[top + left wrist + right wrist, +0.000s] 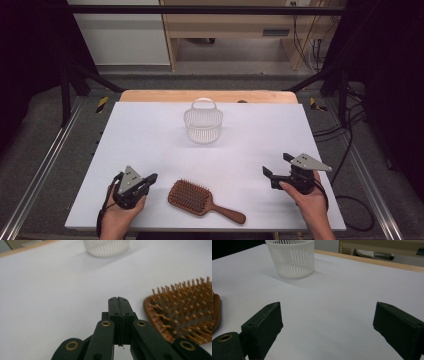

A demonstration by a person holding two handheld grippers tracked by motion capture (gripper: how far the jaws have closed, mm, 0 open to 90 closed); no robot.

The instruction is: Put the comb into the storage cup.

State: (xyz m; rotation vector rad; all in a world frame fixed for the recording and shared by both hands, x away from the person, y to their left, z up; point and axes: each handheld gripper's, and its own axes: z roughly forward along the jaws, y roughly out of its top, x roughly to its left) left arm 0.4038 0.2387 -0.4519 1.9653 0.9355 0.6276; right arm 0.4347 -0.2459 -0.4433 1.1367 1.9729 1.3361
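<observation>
A brown wooden paddle hairbrush (200, 200) lies bristles up near the table's front edge, its handle pointing right; its head (183, 312) is just right of my left jaws, and its edge (215, 312) sits at the left. My left gripper (151, 177) is shut with nothing in it, its jaws pressed together (118, 301) just left of the brush head. My right gripper (277, 165) stands open at the front right, its jaws wide apart (327, 322) over bare table. A white slotted basket (203, 125) with a handle stands upright toward the back middle.
The white table top (150, 140) has a wooden strip along its far edge (210, 96). Metal rails (45, 165) run along both sides on the floor. Cables (350, 200) lie at the right. The basket (106, 247) (292, 257) stands far ahead of both grippers.
</observation>
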